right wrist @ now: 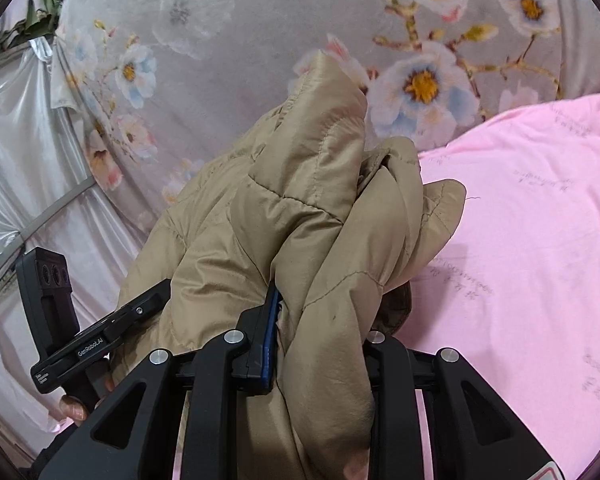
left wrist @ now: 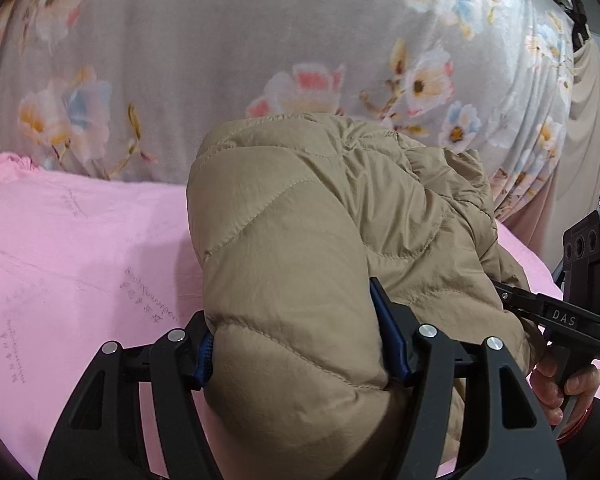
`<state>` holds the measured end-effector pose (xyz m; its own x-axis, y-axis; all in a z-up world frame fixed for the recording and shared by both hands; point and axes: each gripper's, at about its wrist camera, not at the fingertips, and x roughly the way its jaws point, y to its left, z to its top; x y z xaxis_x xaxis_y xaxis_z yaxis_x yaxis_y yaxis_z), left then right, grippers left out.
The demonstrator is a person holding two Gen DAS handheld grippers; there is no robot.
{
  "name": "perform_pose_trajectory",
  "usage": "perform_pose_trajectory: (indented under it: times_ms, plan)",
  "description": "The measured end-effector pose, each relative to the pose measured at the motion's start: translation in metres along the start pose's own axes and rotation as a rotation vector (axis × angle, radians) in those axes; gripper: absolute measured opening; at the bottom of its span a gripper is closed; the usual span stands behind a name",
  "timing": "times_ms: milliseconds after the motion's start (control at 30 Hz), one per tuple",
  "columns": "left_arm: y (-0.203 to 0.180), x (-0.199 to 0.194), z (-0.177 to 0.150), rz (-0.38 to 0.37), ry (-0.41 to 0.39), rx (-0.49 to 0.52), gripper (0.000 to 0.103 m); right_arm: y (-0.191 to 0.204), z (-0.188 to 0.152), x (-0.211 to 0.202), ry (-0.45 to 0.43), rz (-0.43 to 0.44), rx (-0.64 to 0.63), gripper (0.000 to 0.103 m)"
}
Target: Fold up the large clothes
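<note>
A tan quilted puffer jacket [left wrist: 316,240] is bunched up above a pink sheet [left wrist: 80,248]. My left gripper [left wrist: 296,344] is shut on a thick padded fold of it, blue pads pressing both sides. My right gripper [right wrist: 320,332] is shut on another bunch of the same jacket [right wrist: 300,216]; its left blue pad [right wrist: 270,336] shows, the right one is hidden by fabric. Each gripper appears in the other's view: the right one [left wrist: 556,312] at the far right, the left one [right wrist: 100,332] at the lower left. The jacket hangs between them.
A grey floral cloth [left wrist: 260,40] covers the background behind the pink sheet [right wrist: 520,240]. A shiny white curtain [right wrist: 28,160] hangs at the left of the right wrist view. A beige drape [left wrist: 580,160] hangs at the right of the left wrist view.
</note>
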<state>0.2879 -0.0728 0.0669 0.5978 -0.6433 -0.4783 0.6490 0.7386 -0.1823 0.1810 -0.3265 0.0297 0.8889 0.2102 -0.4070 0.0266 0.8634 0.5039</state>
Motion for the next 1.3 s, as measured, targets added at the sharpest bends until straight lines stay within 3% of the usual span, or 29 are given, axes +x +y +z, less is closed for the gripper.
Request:
perform_pose_trajectory:
  times_ms: [100,267,467,567,667,733,767,800,833,933,967,1100,1300]
  plan:
    - [0.026,0.03,-0.009,0.005,0.039,-0.012,0.062,-0.007,-0.008,0.03,0.034,-0.019,0.012,0.024]
    - [0.054,0.045,-0.024,-0.015,0.053,-0.069,0.066,-0.018,-0.017,0.057,0.063,-0.025,0.044,0.028]
    - [0.067,0.037,-0.034,-0.02,0.116,-0.125,0.078,-0.032,-0.022,0.05,0.15,-0.019,0.136,0.046]
    - [0.057,0.011,-0.032,0.084,0.131,-0.056,0.078,-0.031,-0.018,0.016,0.158,-0.05,0.134,0.055]
    - [0.039,-0.015,-0.022,0.296,0.138,0.041,0.078,-0.014,-0.007,-0.019,0.121,-0.143,0.053,0.055]
    - [0.028,-0.022,-0.008,0.398,0.162,0.048,0.078,0.008,0.006,-0.03,0.096,-0.218,-0.014,0.052]
    - [0.025,-0.024,-0.002,0.408,0.167,0.023,0.073,0.021,0.012,-0.03,0.089,-0.25,-0.053,0.049]
    - [0.021,-0.024,0.006,0.392,0.177,-0.01,0.061,0.035,0.016,-0.028,0.079,-0.279,-0.097,0.036]
    - [0.017,-0.022,0.011,0.38,0.188,-0.034,0.054,0.048,0.019,-0.023,0.069,-0.317,-0.148,0.023]
    - [0.001,-0.008,0.026,0.36,0.202,-0.073,0.015,0.077,0.023,0.002,0.054,-0.384,-0.262,0.001]
    - [-0.006,0.0,0.029,0.373,0.201,-0.069,0.0,0.081,0.024,0.011,0.06,-0.379,-0.269,0.001]
    - [-0.022,0.035,0.03,0.377,0.199,-0.048,0.0,0.086,0.024,0.051,0.085,-0.401,-0.296,0.0]
    - [-0.013,0.077,0.013,0.414,0.235,-0.064,0.0,0.058,0.01,0.102,0.157,-0.426,-0.242,0.0]
